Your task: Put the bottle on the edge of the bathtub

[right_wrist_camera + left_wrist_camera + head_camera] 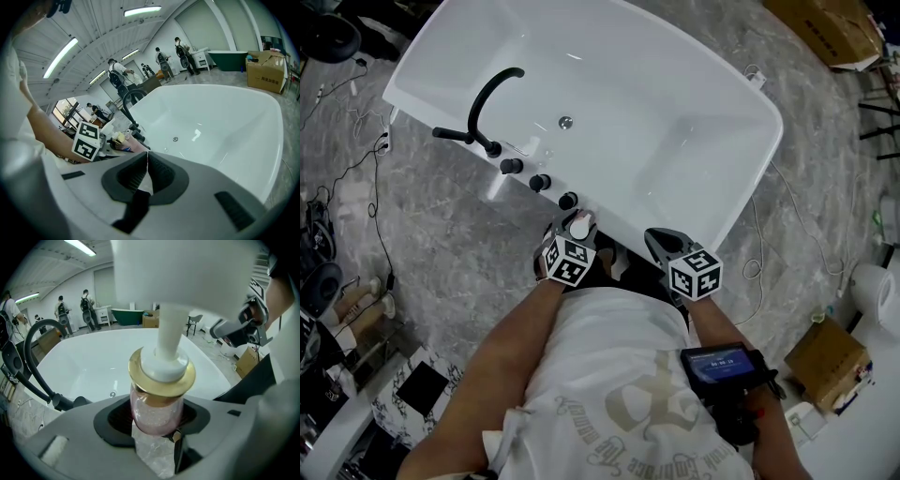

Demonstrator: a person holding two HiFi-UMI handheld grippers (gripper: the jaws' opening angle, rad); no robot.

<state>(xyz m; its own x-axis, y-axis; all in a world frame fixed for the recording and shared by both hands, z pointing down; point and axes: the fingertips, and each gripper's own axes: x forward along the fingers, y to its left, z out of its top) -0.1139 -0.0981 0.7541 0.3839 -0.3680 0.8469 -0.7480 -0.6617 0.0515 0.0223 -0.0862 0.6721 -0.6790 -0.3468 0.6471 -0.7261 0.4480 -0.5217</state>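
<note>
- Step in hand, my judgement: carrying to the rim. Left gripper (156,430) has its fingers clamped on the pink bottle (161,380), below the gold collar.
- Bottle is at the near rim of the bathtub (741,187), just beside the black knobs (541,181). Not set down yet: floor shows under it in the left gripper view.
- Right gripper (147,157): fingers together, nothing between them, near the rim.
- Next move, est.: bring the base over the flat rim, lower till it seats, then open. Rim looks narrow, so the bottle could tip into the tub.

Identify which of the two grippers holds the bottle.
The left gripper: its jaws clamp the pink pump bottle, while the right gripper has its jaws shut on nothing.
</note>
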